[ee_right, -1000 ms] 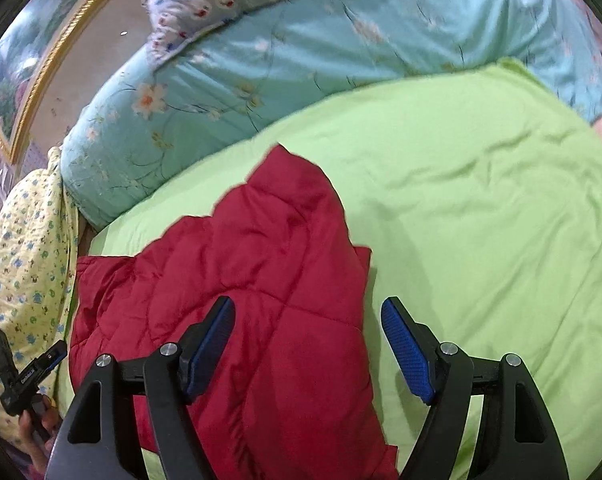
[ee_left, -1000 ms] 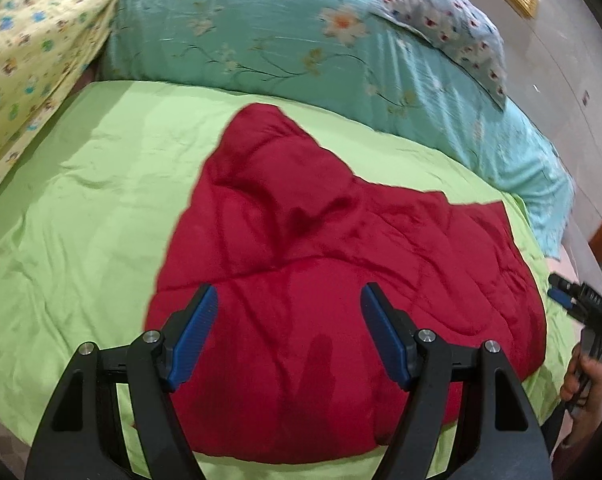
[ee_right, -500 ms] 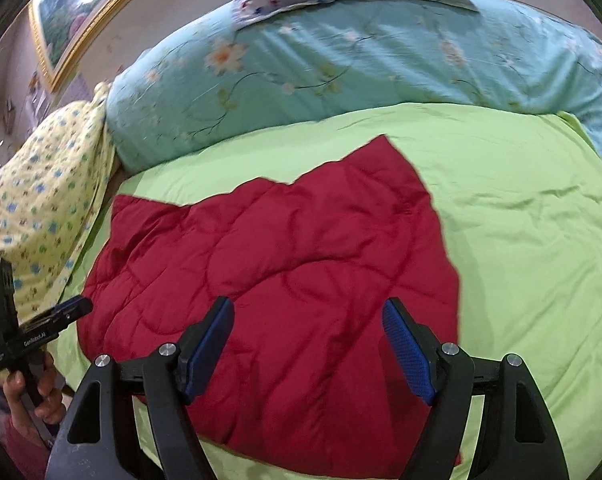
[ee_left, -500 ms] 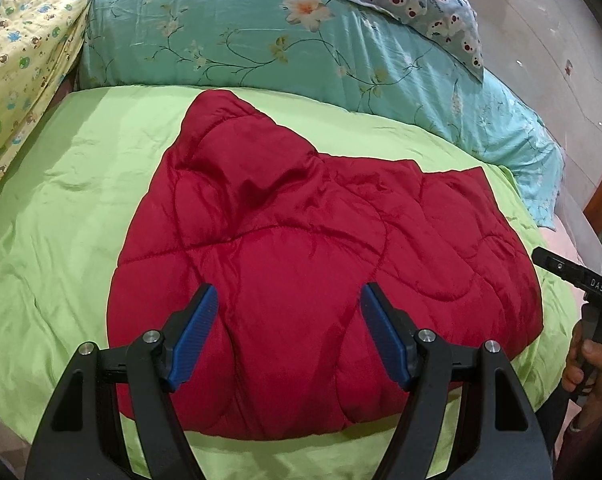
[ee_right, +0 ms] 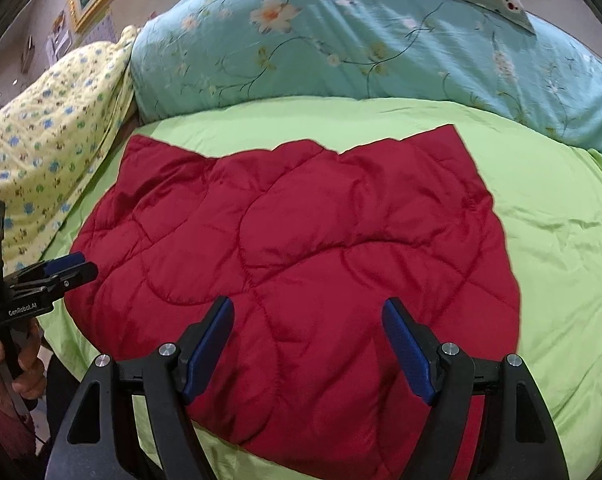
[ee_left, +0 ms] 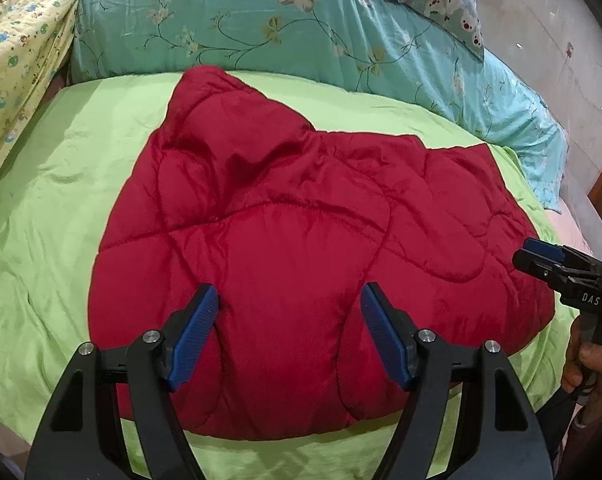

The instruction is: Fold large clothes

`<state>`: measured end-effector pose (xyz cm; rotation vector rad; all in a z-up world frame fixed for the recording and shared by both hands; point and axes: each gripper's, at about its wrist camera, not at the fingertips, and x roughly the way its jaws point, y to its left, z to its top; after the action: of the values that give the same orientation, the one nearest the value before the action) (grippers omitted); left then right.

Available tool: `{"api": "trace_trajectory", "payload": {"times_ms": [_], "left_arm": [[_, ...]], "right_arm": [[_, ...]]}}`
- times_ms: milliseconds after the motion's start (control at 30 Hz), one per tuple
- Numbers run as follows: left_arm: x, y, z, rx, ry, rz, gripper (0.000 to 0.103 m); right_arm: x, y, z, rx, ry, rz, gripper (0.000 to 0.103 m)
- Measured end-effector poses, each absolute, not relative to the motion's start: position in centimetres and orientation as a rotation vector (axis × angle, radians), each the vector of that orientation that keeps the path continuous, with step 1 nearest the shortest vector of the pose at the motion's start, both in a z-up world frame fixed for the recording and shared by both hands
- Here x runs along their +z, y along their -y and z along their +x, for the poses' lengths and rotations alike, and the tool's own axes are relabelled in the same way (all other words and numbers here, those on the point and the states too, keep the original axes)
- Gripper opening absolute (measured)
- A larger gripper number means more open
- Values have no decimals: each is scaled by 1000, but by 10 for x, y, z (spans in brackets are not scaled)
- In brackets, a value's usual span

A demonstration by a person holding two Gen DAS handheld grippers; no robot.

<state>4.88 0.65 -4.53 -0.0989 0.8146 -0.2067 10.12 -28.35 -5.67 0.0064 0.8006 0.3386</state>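
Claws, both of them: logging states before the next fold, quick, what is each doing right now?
Left claw: open, holding nothing, over the red quilted garment.
Right claw: open, holding nothing, over the same garment.

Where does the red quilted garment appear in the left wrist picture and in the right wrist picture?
Left wrist view: the red quilted garment fills the centre, spread on the green sheet.
Right wrist view: the garment lies centre to lower centre, on the same sheet.
Shared landmark: the teal flowered bedding behind it.
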Motion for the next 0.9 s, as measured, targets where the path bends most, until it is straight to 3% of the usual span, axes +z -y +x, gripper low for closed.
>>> {"api": "trace_trajectory", "payload": {"times_ms": [400, 900], "left_arm": [[-67, 4, 74, -168, -795, -14, 81], [-78, 12, 138, -111, -845, -1, 83]], "right_arm": [[-81, 263, 138, 285, -884, -78, 81], [-84, 300, 196, 145, -902, 52, 81]]}}
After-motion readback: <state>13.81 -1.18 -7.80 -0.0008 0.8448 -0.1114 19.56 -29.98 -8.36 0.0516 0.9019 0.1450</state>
